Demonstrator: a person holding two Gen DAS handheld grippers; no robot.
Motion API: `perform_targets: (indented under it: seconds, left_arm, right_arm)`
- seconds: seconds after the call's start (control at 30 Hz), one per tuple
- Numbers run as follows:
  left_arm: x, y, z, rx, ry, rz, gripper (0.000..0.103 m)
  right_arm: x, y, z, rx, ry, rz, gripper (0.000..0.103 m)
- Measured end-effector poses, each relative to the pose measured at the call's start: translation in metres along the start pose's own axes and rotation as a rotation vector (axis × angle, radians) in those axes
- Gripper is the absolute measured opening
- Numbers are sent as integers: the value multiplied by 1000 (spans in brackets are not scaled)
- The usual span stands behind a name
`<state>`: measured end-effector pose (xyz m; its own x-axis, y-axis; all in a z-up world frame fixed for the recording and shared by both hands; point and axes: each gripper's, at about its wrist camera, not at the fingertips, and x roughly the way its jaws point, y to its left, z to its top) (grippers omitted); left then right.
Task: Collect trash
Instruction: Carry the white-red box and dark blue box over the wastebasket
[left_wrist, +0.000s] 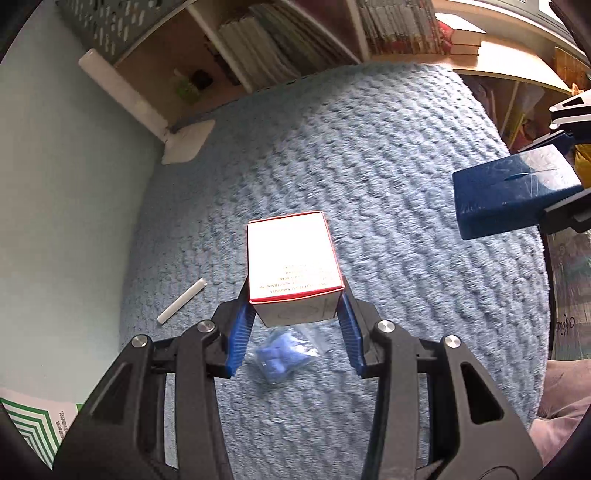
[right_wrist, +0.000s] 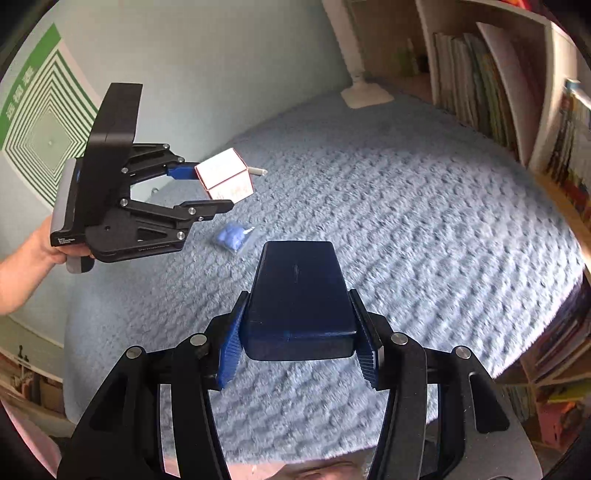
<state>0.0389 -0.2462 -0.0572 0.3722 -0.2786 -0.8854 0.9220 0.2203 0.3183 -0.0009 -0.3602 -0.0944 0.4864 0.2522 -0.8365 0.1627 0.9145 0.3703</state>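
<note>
Trash is already in both grippers, lifted clear of the blue rug (left_wrist: 369, 184). The left gripper (left_wrist: 295, 317) has its jaws clamped on a white box (left_wrist: 291, 258) with red edging and red print; the blue pads (left_wrist: 240, 332) press on the box's two sides near its lower end, and the box sticks out forward between them, tilted down toward the rug. From the right wrist view the same left gripper (right_wrist: 207, 188) is seen side-on, angled downward, with a bare hand (right_wrist: 55, 243) wrapped round the grip behind its black body and a forearm trailing off to the picture's left edge. The right gripper (right_wrist: 299, 332) is clamped on a dark blue box (right_wrist: 299, 291), pads (right_wrist: 231, 354) tight against its long sides, and it too points steeply down. The two grippers hang side by side, near each other but apart (the dark blue box (left_wrist: 513, 192) shows at the right edge of the left wrist view).

Below them on the rug lies a small clear bag of blue pieces (left_wrist: 284, 354), just under the white box in the left view, and a white stick (left_wrist: 181, 301) lies at the rug's edge. A white lamp base (left_wrist: 188, 142) stands by a bookshelf (left_wrist: 258, 48) full of books.
</note>
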Motion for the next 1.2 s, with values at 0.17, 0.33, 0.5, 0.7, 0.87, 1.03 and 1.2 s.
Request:
perform_targets:
  seconds: [0.17, 0.33, 0.5, 0.7, 0.87, 1.03, 1.2]
  left_arm:
    - [-15, -71, 28, 75, -28, -46, 40]
    - [-25, -160, 60, 178, -61, -120, 40]
    - [-31, -254, 80, 291, -68, -206, 40]
    - [-38, -349, 85, 406, -60, -279, 40]
    - [-19, -404, 75, 455, 10, -333, 40]
    - [4, -446, 55, 485, 92, -368, 40]
    - [21, -468, 42, 495, 159, -394, 40]
  right_arm:
    - [-56, -38, -60, 79, -31, -53, 53]
    - [-110, -76, -132, 186, -59, -116, 53]
    - [-154, -111, -210, 308, -65, -193, 53]
    - [-187, -138, -297, 441, -49, -231, 53]
    - [-190, -157, -355, 549, -13, -242, 53]
    - [-184, -168, -395, 629, 20, -229, 53]
    - [-172, -173, -415, 669, 48, -211, 53]
